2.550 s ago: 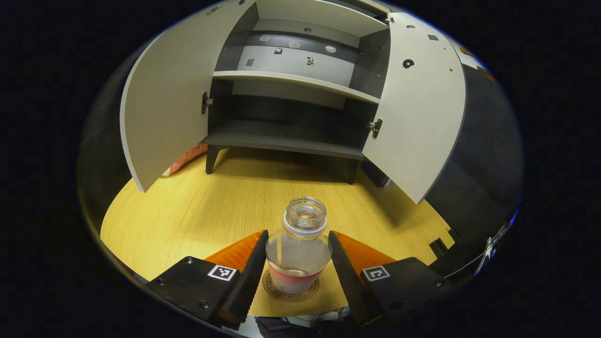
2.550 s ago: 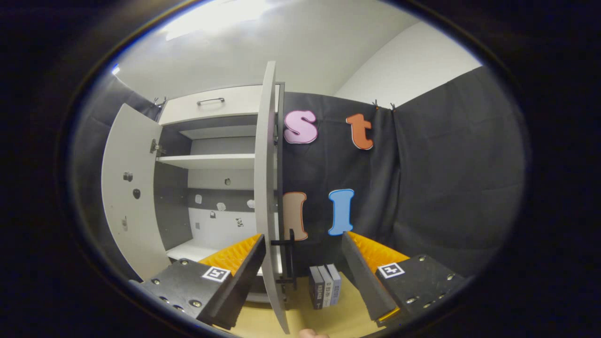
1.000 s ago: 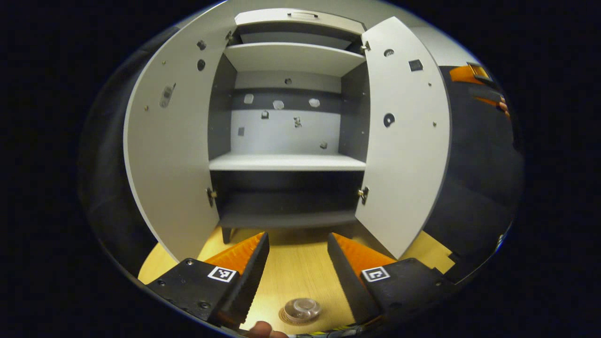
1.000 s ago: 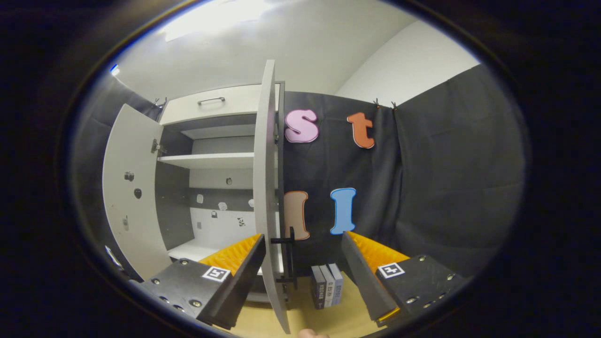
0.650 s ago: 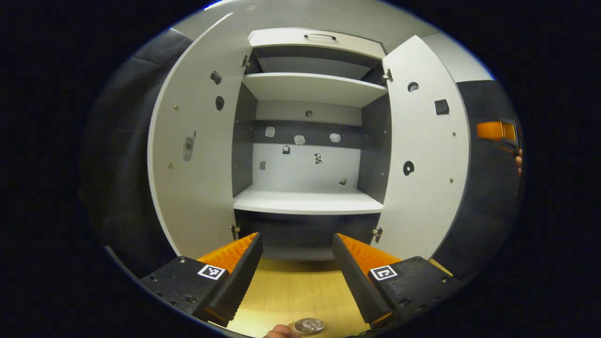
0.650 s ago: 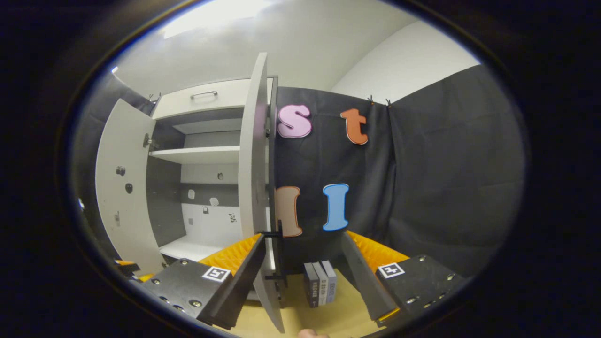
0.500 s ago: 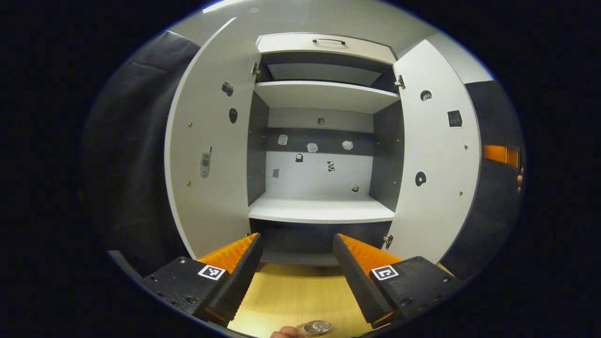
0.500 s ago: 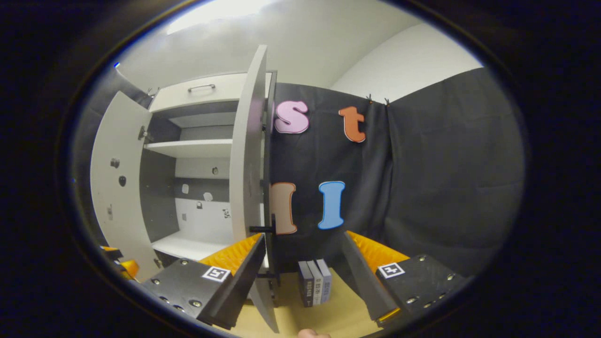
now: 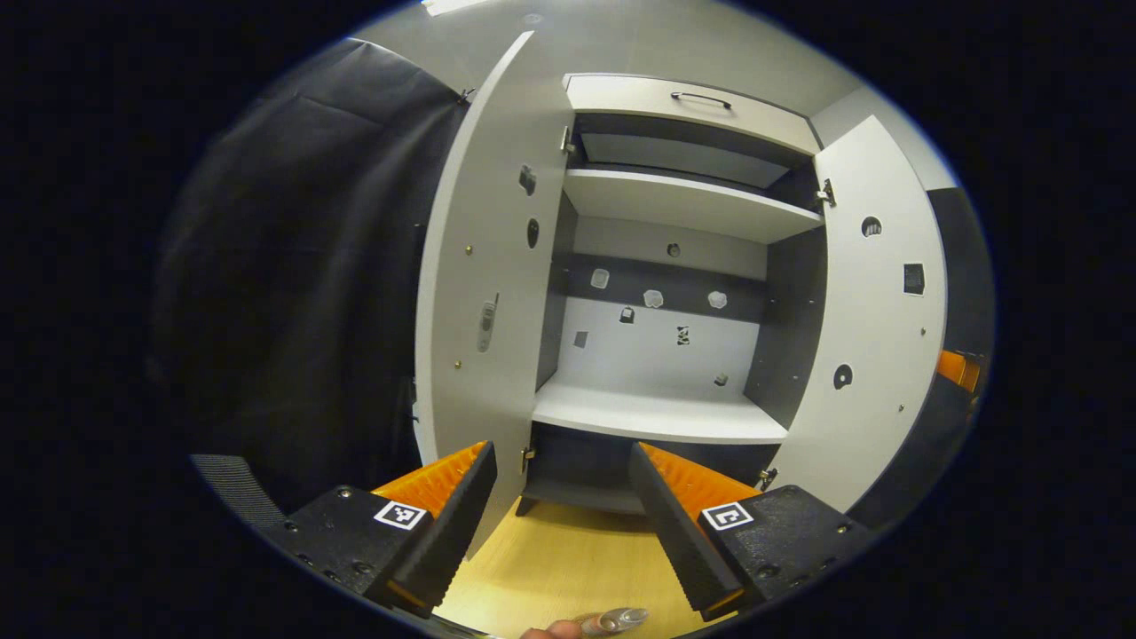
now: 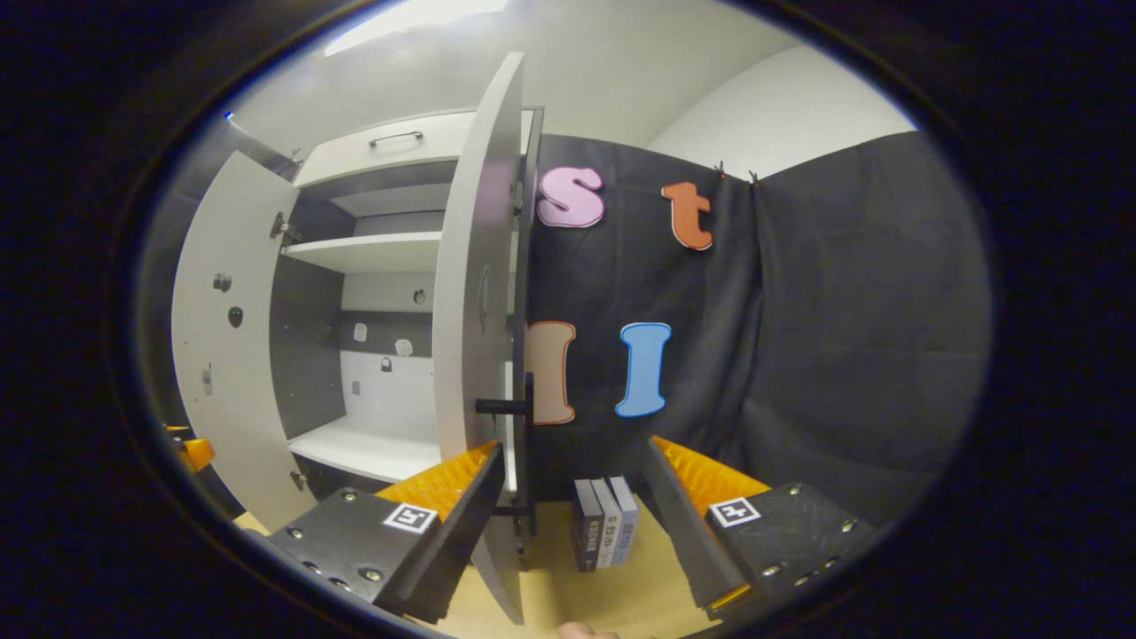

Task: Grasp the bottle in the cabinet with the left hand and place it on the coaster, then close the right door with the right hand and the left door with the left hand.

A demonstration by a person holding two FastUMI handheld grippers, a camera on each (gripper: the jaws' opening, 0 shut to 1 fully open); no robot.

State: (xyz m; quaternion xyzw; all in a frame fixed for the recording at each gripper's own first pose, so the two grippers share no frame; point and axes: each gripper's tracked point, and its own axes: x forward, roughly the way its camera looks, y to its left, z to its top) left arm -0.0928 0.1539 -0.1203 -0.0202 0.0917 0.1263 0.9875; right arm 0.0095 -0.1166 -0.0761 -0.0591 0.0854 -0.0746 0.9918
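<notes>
The clear bottle shows just its rim at the bottom of the left gripper view, below and behind my open left gripper, beside a person's fingertip. The grey cabinet stands ahead with both doors open; its left door rises just past my left finger. In the right gripper view my right gripper is open. The right door stands nearly edge-on by its left finger, the black handle just above that fingertip.
Several books stand on the wooden table right of the cabinet. The cabinet's shelves are bare. The other gripper shows orange past the right door. Black cloth wall hangs on both sides.
My left gripper has let go of the bottle, lifted off it and turned left toward the left door. The right gripper has shifted a little by the right door, whose face now shows more.
</notes>
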